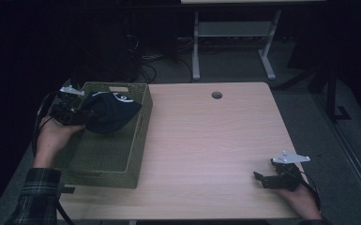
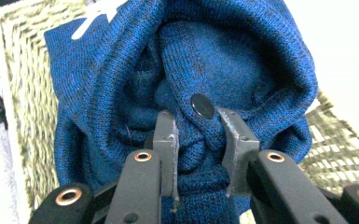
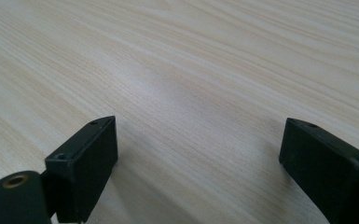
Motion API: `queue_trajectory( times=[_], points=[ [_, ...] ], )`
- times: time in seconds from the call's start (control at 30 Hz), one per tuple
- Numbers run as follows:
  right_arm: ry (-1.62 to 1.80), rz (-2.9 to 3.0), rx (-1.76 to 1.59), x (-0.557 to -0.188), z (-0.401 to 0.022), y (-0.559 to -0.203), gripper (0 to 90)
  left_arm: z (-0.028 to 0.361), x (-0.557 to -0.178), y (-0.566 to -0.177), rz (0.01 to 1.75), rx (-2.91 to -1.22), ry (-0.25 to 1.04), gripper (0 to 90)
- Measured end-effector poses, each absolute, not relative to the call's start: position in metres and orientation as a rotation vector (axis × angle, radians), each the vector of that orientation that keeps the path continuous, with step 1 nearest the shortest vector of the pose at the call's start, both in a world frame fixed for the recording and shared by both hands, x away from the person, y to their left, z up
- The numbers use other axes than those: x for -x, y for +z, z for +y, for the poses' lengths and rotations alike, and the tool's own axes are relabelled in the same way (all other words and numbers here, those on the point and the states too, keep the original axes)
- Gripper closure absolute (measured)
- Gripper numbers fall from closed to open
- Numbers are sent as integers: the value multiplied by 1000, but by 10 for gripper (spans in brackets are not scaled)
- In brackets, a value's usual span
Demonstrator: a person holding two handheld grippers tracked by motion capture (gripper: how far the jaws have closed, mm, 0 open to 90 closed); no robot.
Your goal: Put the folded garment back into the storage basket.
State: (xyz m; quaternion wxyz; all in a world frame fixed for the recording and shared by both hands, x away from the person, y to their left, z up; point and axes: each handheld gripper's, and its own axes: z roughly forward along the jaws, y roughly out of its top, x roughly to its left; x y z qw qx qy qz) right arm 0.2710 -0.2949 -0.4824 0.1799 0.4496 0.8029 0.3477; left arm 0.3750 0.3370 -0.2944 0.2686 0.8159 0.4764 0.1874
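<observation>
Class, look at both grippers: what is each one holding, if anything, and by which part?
The left gripper pinches a fold of the blue knit garment just below its dark button, above the woven basket. The right gripper holds nothing.

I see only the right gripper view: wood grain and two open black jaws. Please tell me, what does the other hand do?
Observer: The left gripper is shut on a fold of a blue knitted garment.
Operator: Where is this garment?
Observer: It hangs over the woven basket at the table's left side, partly inside.
Operator: And where is my gripper on the table?
Observer: The right gripper rests near the front right corner, far from the basket.
</observation>
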Motion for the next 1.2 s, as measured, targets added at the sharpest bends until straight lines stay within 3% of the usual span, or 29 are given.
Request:
queue_trajectory(
  times=[0.87,1.2],
  points=[
    [983,2269,-1271,-271,-295,-482,110,346,-387,-379,1414,-2242,394,696],
    [983,2269,-1272,-271,-295,-482,110,349,-386,-392,1432,-2227,343,658]
  ],
)
